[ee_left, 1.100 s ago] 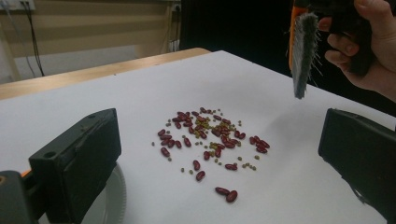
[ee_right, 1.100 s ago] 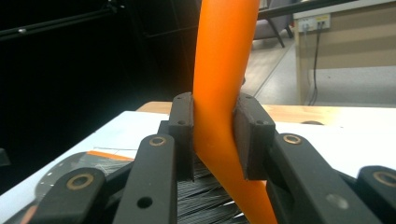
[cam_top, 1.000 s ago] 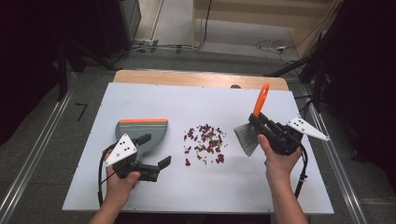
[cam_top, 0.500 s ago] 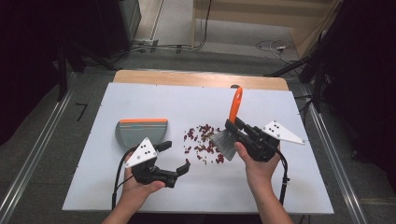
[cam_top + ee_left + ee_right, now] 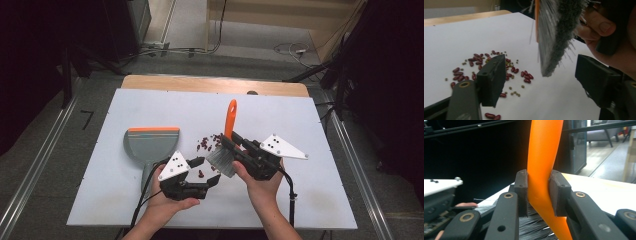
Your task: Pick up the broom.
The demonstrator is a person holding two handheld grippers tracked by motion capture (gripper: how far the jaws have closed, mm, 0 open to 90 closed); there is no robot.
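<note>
Two tools: my right tool [image 5: 239, 146] clamps the brush [image 5: 226, 142], bristles hanging between my empty, part-closed left tool [image 5: 207, 171] jaws; beans [image 5: 486, 67] lie just beyond, dustpan [image 5: 151, 144] left.

Brush [image 5: 223, 150] and beans [image 5: 204, 145] block centre; far table [image 5: 280, 107] free (dustpan [image 5: 150, 145] left).
</note>
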